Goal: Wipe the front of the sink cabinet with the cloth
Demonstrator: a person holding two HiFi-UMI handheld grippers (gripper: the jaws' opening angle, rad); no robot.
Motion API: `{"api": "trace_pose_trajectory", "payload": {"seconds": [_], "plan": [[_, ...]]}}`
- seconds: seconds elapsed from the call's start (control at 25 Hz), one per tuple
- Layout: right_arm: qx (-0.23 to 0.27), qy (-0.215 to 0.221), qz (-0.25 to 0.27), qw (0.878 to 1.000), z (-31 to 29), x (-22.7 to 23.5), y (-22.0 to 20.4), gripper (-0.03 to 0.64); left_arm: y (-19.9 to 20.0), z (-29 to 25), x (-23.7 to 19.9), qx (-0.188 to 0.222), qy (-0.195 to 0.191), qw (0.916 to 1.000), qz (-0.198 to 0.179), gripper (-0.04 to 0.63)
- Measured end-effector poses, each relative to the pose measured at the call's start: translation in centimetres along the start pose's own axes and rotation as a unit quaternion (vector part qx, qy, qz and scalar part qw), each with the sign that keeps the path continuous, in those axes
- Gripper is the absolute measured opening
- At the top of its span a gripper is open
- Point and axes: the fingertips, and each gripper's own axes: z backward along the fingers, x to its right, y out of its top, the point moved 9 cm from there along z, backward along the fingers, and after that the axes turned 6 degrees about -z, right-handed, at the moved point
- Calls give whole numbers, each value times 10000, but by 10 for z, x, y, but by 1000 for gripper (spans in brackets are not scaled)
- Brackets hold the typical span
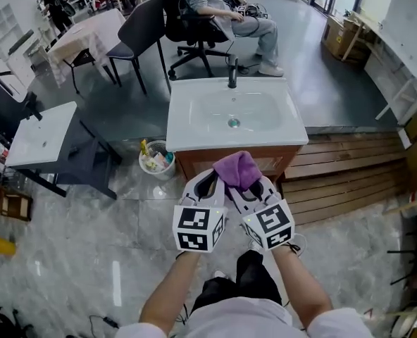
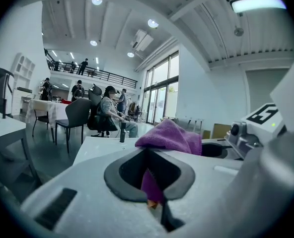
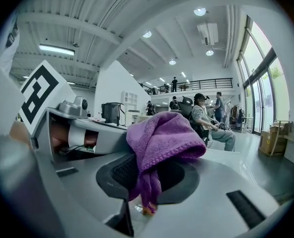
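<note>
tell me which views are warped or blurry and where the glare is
Head view: sharp, edges slightly bowed, a light streak glares on the glossy floor. Left gripper view: strong fisheye with black corners, the ceiling strip light blown out, the cloth slightly soft. Right gripper view: same fisheye, the cloth's weave crisp, windows bright.

Left tongs (image 1: 207,183) and right tongs (image 1: 254,189): pale grey-white moulded shells, dark rubber lining round each jaw opening, black rectangular slot on each shell. Each has a white cube at the end away from the sink (image 1: 233,111), with black square markers on its faces: left cube (image 1: 198,229), right cube (image 1: 268,224). Person wears a white short-sleeved shirt (image 1: 240,319), black legwear (image 1: 247,277), pale shoe (image 1: 293,243).
</note>
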Motion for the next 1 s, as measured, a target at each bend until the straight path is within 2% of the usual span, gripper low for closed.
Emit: {"api": "trace_pose_trajectory", "payload": {"seconds": [0.24, 0.52, 1.0], "plan": [[40, 2, -32, 10000, 30, -29, 15, 72, 10, 44, 19, -49, 25, 9999, 154, 5], [211, -175, 67, 9996, 57, -39, 20, 72, 21, 64, 39, 92, -31, 9999, -45, 5], [205, -397, 26, 9990, 75, -38, 15, 72, 16, 74, 51, 5, 18, 9998, -211, 5]]}}
